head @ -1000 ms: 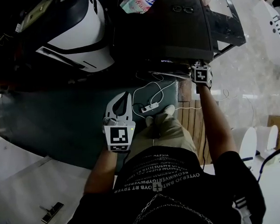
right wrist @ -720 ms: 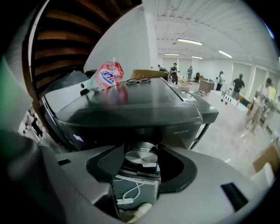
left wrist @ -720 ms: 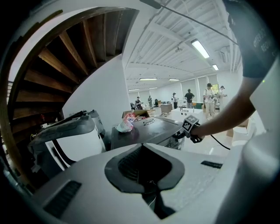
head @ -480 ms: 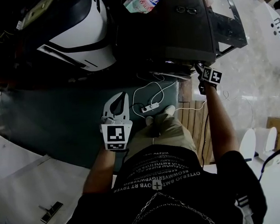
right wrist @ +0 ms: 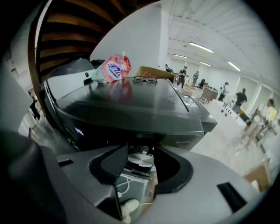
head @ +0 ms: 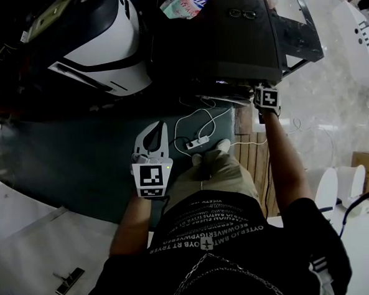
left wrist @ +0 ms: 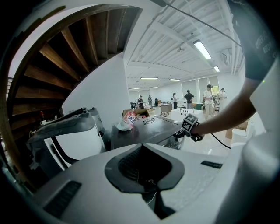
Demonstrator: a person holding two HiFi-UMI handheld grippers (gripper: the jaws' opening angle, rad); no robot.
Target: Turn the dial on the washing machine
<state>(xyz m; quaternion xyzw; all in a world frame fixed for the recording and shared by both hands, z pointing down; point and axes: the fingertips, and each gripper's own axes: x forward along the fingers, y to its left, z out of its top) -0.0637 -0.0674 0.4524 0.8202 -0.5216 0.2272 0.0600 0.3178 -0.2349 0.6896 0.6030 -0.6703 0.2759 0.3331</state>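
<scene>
The dark washing machine [head: 227, 35] stands ahead of me, its lid [right wrist: 131, 105] filling the right gripper view. My right gripper [head: 260, 88] is up against the machine's front panel. There its jaws are closing round the silver dial [right wrist: 141, 159], which sits between the two pads with almost no gap showing on either side. My left gripper [head: 158, 124] hangs over the dark floor to the left of the machine, its white jaws meeting at the tips with nothing in them. From the left gripper view the washing machine [left wrist: 144, 129] lies well ahead of that gripper [left wrist: 143, 146].
A red and white pouch [right wrist: 109, 70] and a pair of glasses [right wrist: 145, 79] lie on the lid. A white appliance [head: 103, 43] stands to the left. A power strip with white cables [head: 199, 140] and wooden slats [head: 256, 152] lie by my feet. People stand far off.
The right gripper's marker cube swung right and tilted, then came back under the washer's front edge. The left gripper drifted slightly left.
</scene>
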